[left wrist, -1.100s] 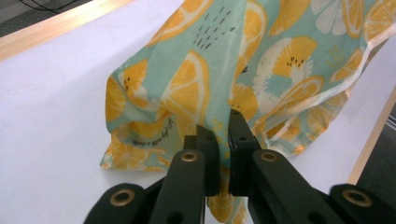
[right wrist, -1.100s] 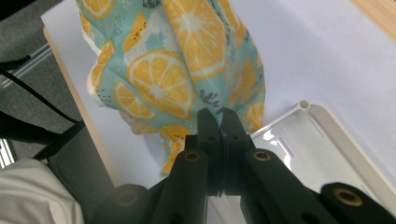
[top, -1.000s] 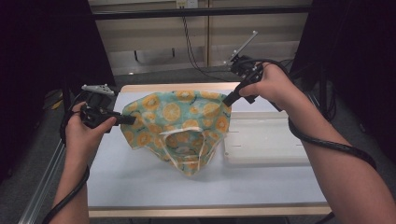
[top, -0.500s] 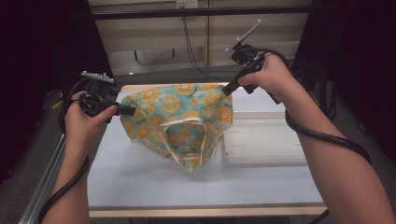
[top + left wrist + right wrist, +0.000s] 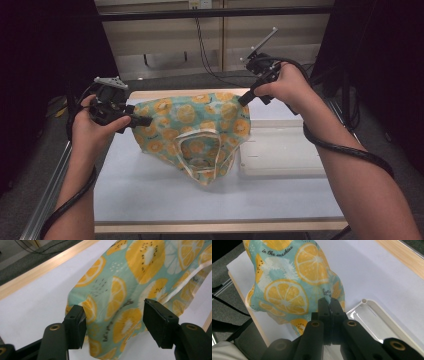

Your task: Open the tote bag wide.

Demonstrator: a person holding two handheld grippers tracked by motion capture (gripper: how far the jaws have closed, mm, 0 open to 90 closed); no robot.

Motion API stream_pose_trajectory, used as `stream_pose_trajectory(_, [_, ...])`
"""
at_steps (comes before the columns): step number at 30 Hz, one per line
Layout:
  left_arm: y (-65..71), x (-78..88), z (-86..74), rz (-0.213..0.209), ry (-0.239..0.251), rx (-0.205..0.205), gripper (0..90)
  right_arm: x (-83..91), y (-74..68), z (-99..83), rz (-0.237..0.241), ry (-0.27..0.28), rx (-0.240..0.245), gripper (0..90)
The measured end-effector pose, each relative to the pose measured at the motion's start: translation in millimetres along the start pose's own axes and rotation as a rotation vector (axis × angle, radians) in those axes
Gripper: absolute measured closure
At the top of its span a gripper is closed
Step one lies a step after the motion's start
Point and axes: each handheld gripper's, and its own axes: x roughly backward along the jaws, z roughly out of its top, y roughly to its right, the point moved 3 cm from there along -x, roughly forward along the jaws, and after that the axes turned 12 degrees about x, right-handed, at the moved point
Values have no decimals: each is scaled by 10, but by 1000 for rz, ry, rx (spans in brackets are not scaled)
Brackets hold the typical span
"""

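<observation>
Closest to the lens, the left gripper view looks along the two black jaws of the left gripper, which stand spread with a wide gap; they have just been opening, and the cloth bag lies between and beyond them without either pad pressing on it, though its edge comes right up to the left-hand pad. That view brings out the print: orange citrus slices, pale white slices and small dark seeds on a teal ground, with a glossy, slightly stiff fabric and a pale trim running along one edge.

The right gripper view gives what the other does not: the right gripper has its jaws pressed together on a pinch of the bag, and the cloth hangs bunched and crumpled from that point. A line of script lettering on the print reads plainly there, and a white plastic tray, smooth and shiny with a raised rounded rim, lies just past the jaws.

From the high view the whole layout shows. The left gripper sits at the bag's left corner, the right gripper at its upper right corner, slightly higher. The bag is stretched between them across the white table, its long axis running left to right, its looped handles drooping toward the person. The tray lies just right of it.
</observation>
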Motion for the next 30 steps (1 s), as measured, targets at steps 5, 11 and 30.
stream_pose_trajectory(5, [14, -86, 92, -21, -14, -3, 448, -22, 9, -4, -3, 4, 0, 900])
stream_pose_trajectory(11, [-16, -198, 128, -70, -39, 63, 805, -54, 41, 15, -11, 28, -12, 898])
stream_pose_trajectory(30, [-122, -405, 10, -108, -64, 126, 890, -308, 37, -72, -20, -28, 13, 774])
